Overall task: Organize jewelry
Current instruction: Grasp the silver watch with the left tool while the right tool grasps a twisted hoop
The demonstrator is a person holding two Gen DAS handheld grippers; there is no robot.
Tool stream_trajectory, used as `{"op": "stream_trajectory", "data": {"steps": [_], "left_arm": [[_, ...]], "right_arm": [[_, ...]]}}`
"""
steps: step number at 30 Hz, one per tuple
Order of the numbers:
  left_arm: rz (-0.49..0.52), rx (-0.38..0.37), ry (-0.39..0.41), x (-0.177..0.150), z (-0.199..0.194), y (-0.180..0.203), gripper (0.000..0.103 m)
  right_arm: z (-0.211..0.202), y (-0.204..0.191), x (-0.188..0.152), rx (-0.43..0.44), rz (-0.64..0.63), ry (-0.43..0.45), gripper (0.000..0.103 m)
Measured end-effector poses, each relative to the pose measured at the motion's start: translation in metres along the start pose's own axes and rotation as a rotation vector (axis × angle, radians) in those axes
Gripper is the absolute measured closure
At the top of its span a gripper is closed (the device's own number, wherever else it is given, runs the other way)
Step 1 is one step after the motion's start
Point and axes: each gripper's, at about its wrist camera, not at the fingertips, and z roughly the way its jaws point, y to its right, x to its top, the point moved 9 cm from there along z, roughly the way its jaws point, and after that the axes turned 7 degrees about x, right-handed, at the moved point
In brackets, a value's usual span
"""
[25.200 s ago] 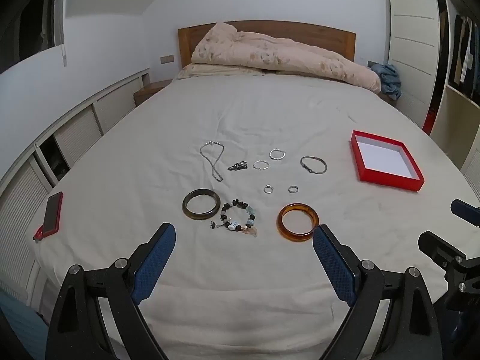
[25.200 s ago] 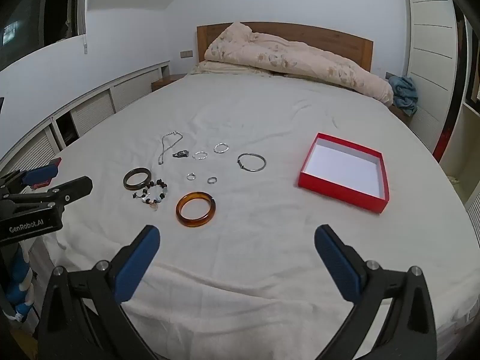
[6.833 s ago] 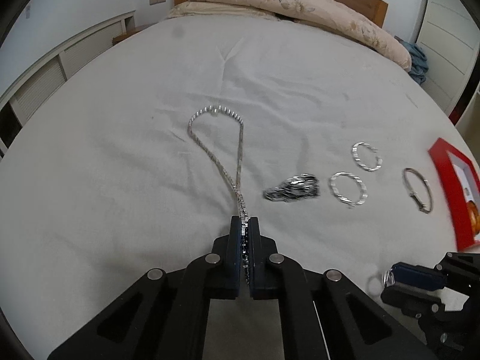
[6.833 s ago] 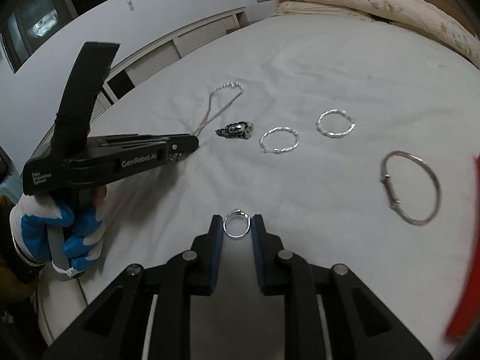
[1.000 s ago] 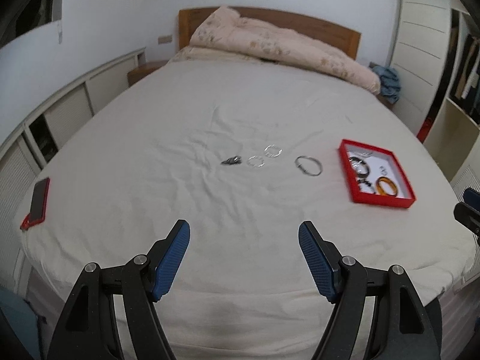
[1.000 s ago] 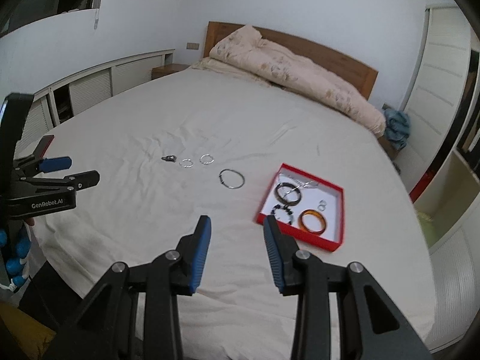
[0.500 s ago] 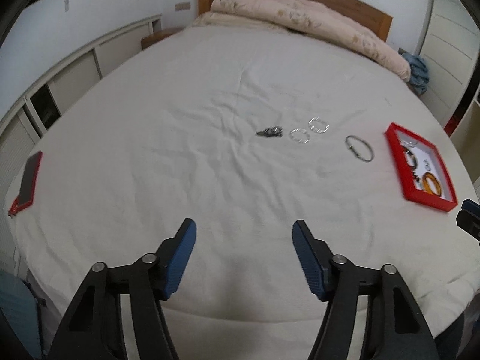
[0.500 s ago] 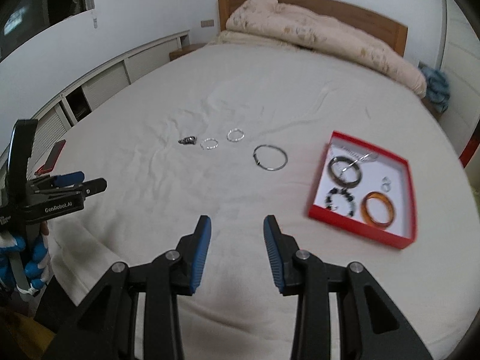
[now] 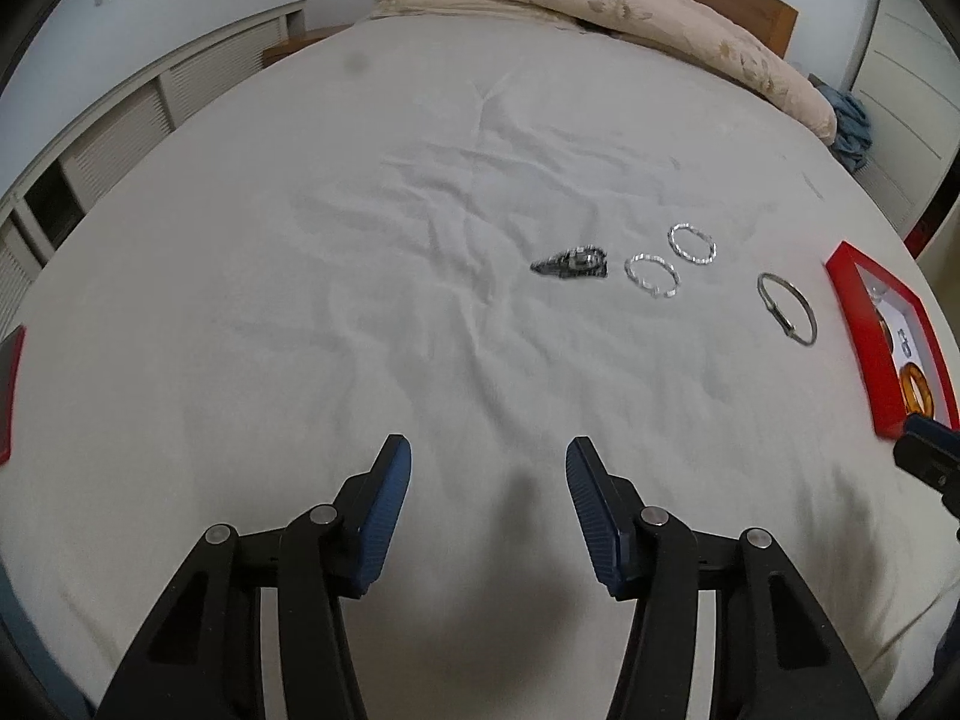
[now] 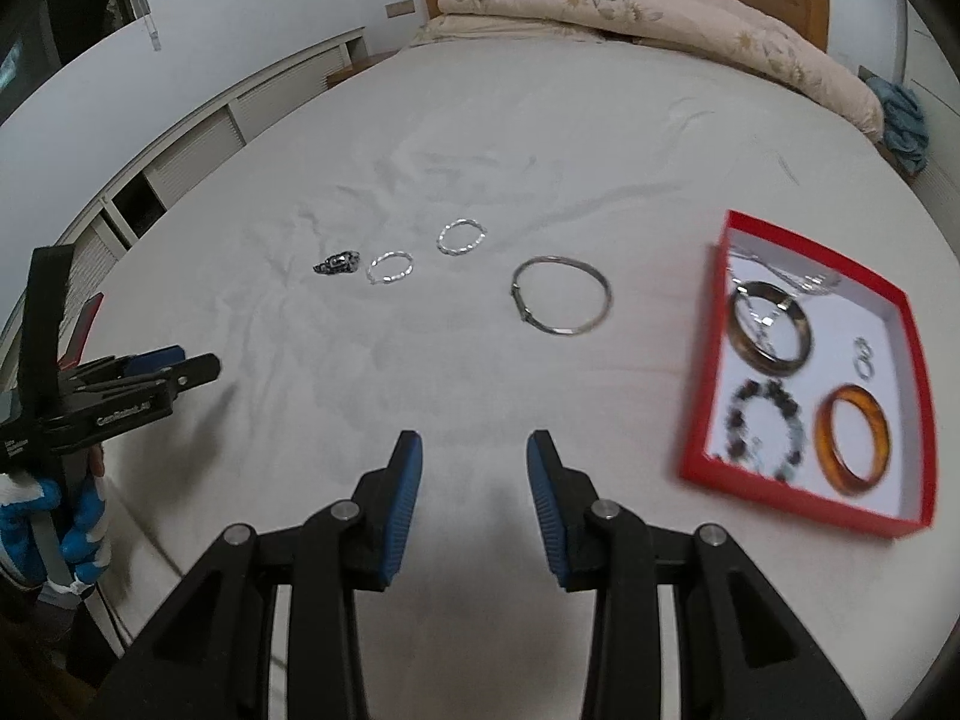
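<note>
- Both grippers empty: left gripper (image 9: pixel 487 462) jaws parted and just narrowing, right gripper (image 10: pixel 474 459) half open.
- Thin bangle (image 10: pixel 562 295) lies mid-bed, left of the red box (image 10: pixel 705 372).
- I'd straddle its wire, then pinch gently.

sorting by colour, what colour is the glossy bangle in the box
Amber orange bangle, clearest in the right wrist view.

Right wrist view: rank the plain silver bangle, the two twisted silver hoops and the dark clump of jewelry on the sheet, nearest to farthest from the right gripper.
From the right gripper:
1. Plain silver bangle, just right of centre.
2. Nearer twisted hoop, to the left.
3. Farther twisted hoop and dark clump, farthest left: too close to call.
</note>
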Motion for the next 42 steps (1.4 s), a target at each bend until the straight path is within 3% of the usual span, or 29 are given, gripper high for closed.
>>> {"op": "stream_trajectory", "data": {"steps": [17, 24, 34, 36, 40, 42], "left_arm": [[0.150, -0.145, 0.083, 0.072, 0.050, 0.030, 0.053], [0.232, -0.159, 0.094, 0.083, 0.070, 0.048, 0.053], [0.274, -0.190, 0.089, 0.092, 0.093, 0.054, 0.053], [0.274, -0.189, 0.087, 0.095, 0.097, 0.054, 0.058], [0.231, -0.194, 0.085, 0.101, 0.103, 0.042, 0.081], [0.199, -0.222, 0.080, 0.102, 0.103, 0.037, 0.081]], "right_arm": [[0.074, -0.015, 0.040, 0.116, -0.009, 0.007, 0.068], [0.093, -0.018, 0.046, 0.140, -0.002, 0.011, 0.068], [0.108, -0.013, 0.052, 0.152, -0.004, 0.005, 0.068], [0.111, -0.014, 0.053, 0.156, -0.007, 0.007, 0.068], [0.115, -0.015, 0.057, 0.171, -0.015, 0.010, 0.069], [0.117, -0.016, 0.060, 0.180, -0.026, 0.012, 0.069]]}}
